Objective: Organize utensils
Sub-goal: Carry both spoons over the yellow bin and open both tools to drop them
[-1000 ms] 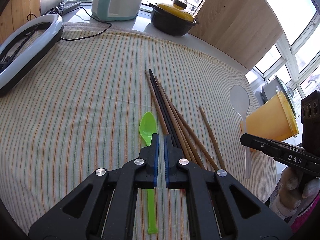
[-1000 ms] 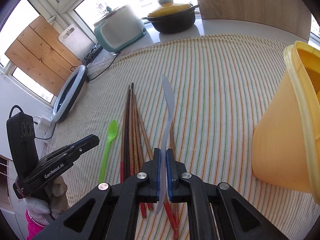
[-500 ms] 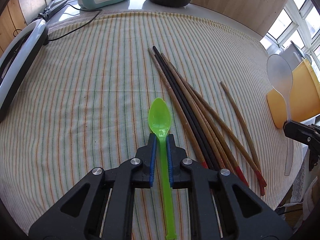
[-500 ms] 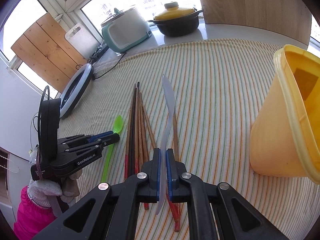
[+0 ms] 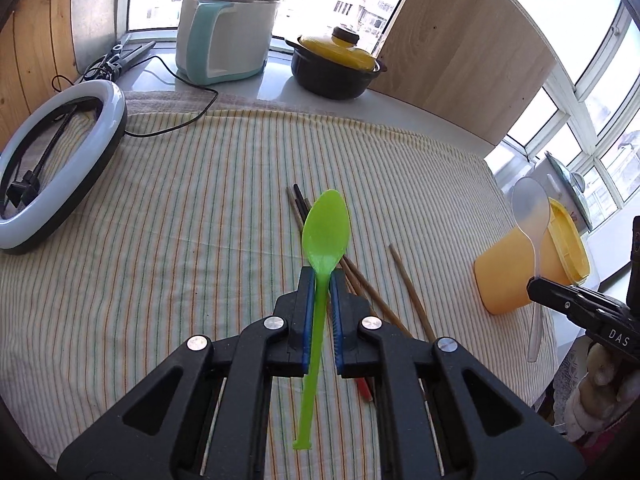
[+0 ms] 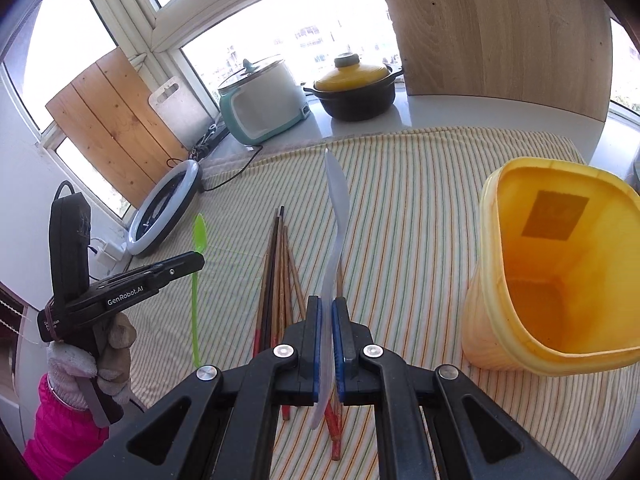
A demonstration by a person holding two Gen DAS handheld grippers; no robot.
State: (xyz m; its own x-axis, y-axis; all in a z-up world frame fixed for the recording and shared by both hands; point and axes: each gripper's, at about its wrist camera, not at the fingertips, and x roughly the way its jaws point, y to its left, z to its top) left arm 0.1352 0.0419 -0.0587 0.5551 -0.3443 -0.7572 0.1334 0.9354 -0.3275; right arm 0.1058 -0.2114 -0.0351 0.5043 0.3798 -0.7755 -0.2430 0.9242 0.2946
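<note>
- Utensils first: green spoon [image 5: 325, 236], thin glossy plastic with an oval bowl, is clamped by its handle in the left claw [image 5: 320, 276], lifted clear of the cloth [image 5: 160, 240].
- Clear spoon [image 6: 337, 200], frosted see-through plastic with a curved handle, is pinched the same way in the right claw [image 6: 326, 304], up in the air near the cup [image 6: 560, 264].
- Chopsticks [image 6: 276, 272], slim wood and dark sticks with red ends, lie bunched mid-cloth; one stray stick [image 5: 412, 292] sits just to their right.
- Cup is yellow, squarish, translucent, upright near the cloth's right edge.
- Versus a second ago: green spoon lay flat on the cloth beside the shut left claw; now it's gripped and raised. Clear spoon was gripped then too, only higher now.
- Around: ring light [image 5: 60, 160] at the left edge, rice cooker [image 5: 224, 36] and black pot [image 5: 336, 68] beyond the far edge. Nothing blocks the cup.
</note>
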